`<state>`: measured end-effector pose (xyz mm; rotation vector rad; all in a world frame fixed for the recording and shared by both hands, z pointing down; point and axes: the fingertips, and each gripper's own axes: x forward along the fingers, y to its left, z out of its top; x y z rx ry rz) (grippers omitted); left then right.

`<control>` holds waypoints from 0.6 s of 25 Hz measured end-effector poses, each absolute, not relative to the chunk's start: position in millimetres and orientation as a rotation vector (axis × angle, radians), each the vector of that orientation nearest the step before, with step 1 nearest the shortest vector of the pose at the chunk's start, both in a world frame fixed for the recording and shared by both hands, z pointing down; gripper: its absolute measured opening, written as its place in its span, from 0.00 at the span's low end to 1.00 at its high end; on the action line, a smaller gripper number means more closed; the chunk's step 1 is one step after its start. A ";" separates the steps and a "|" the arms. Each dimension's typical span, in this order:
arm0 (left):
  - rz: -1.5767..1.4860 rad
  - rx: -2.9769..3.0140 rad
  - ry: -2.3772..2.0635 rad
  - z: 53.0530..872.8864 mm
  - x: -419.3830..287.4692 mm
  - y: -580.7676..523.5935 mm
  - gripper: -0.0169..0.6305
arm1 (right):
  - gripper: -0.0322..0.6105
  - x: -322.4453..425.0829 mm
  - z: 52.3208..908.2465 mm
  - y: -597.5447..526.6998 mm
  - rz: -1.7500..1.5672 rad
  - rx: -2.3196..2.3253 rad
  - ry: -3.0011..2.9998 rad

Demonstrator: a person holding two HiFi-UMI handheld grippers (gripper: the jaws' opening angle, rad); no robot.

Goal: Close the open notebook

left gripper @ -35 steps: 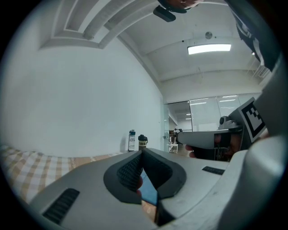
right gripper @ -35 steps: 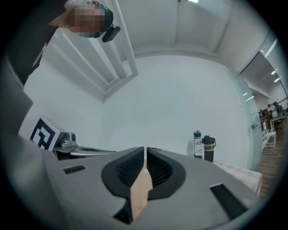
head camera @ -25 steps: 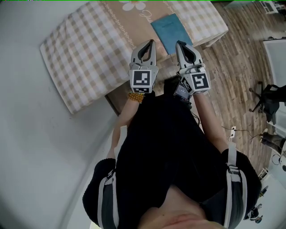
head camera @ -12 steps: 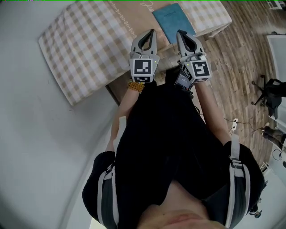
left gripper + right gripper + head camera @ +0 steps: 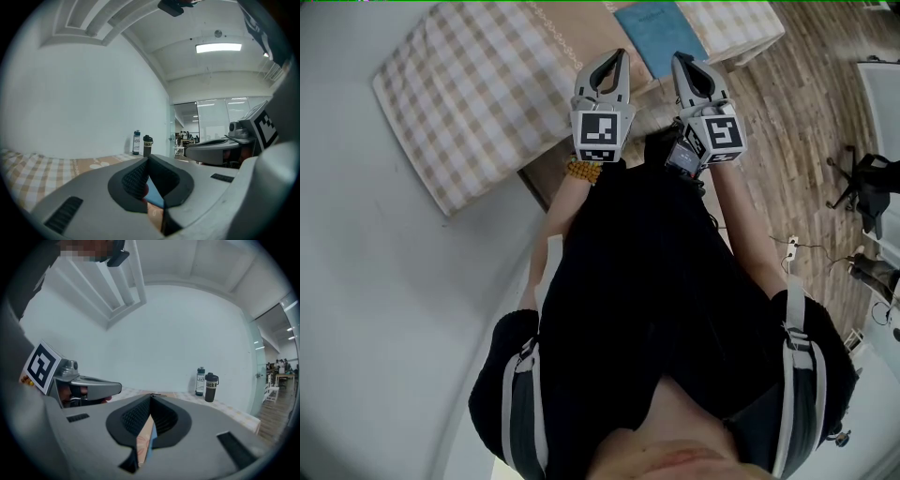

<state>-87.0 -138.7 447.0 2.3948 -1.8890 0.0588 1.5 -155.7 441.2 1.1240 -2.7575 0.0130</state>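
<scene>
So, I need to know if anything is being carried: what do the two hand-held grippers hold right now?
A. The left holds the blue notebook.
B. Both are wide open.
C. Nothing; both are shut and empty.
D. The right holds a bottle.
C: the left hand-held gripper and the right hand-held gripper each show jaws closed together with nothing between, and the blue notebook lies on the table ahead of them.

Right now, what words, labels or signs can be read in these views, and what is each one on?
"BUCK" on the black tumbler; the remainder is unclear.
Label on the blue bottle: too small to read.
Print on the blue notebook cover: too blurred to read.
</scene>
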 end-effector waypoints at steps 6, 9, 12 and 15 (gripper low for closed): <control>0.054 2.398 -1.885 446.1 -84.7 -135.0 0.02 | 0.05 -4.8 453.2 -147.6 0.053 1.046 -2.751; 0.051 2.415 -1.880 444.3 -81.2 -136.1 0.02 | 0.05 -4.9 459.0 -148.5 0.067 1.044 -2.738; 0.052 2.426 -1.870 444.3 -77.5 -135.7 0.02 | 0.05 -2.1 462.4 -149.9 0.065 1.050 -2.720; 0.056 2.423 -1.863 446.4 -76.0 -134.5 0.02 | 0.05 3.6 469.3 -151.0 0.086 1.064 -2.694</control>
